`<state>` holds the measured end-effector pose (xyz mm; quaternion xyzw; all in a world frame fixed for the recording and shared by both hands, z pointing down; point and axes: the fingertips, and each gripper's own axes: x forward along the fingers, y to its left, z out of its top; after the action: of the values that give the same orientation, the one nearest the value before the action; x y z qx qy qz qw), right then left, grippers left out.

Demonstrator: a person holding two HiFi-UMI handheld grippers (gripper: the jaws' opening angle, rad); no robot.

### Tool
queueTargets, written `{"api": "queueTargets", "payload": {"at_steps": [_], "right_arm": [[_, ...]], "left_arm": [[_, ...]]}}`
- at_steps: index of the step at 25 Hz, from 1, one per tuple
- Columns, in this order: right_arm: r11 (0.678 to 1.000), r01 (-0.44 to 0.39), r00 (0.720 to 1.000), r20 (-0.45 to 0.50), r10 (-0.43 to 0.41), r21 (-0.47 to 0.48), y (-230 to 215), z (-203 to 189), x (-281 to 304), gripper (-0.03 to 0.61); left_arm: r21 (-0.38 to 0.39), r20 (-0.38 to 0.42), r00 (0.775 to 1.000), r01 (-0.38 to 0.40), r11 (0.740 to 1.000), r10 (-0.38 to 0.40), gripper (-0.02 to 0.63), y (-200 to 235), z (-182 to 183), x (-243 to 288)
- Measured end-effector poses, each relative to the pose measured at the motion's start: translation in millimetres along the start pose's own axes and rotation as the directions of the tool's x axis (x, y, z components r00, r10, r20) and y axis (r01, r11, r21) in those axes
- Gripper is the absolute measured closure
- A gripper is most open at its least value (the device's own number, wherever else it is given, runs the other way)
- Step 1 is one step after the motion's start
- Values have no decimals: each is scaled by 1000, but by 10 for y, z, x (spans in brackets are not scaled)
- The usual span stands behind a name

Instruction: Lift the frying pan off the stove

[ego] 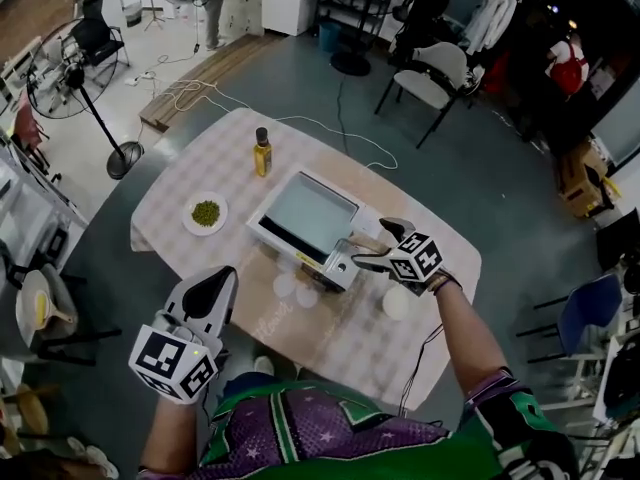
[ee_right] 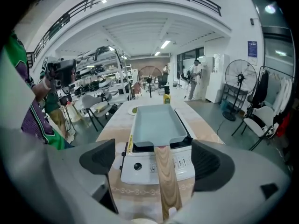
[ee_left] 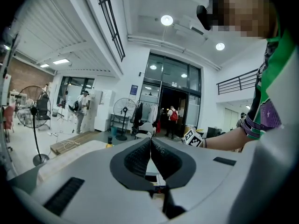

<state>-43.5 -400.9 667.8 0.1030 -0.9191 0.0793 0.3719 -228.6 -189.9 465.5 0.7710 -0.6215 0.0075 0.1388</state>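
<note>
**Right jaws wide around the pan handle, pan on the stove**

The frying pan [ego: 308,211] sits on top of the white stove [ego: 335,265]. It is a grey pan with square corners. Its wooden handle [ee_right: 168,181] sticks out past the front of the stove, toward the person.

The right gripper [ego: 380,245] is at the front of the stove. Its jaws are wide apart. The handle lies between them, and the pads do not touch it.

The left gripper [ego: 210,290] is well apart from the stove, off the near edge of the surface [ego: 200,173]. Its jaws are pressed together with nothing in them.

The stove stands in the middle of the surface, which has a light cloth with a pattern. Behind the stove is a yellow bottle [ego: 262,152] with a dark cap. On the stove's left side is a white plate [ego: 206,213] with something green on it. Near the front right of the stove is a small white round thing [ego: 398,303].

The room is big, with a grey floor. Far behind the stove stands a chair [ego: 430,78]. Far to the left of the stove is a standing fan [ego: 75,78]. A thin cable [ego: 330,123] runs over the floor behind the surface.
</note>
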Motion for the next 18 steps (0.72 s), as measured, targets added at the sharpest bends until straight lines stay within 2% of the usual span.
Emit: {"api": "queueTargets", "payload": {"at_steps": [8,18], "right_arm": [[999,-34,991,-132,34,4,-101,-178,397,89],[996,-83,957,-281,74,-18,-200,-371,709,116]], "left_arm": [[-21,-30,999,-19,1000,19,591,99,-84,-14],[-5,-19,1000,-19,1000,19,591,187,41,225]]}}
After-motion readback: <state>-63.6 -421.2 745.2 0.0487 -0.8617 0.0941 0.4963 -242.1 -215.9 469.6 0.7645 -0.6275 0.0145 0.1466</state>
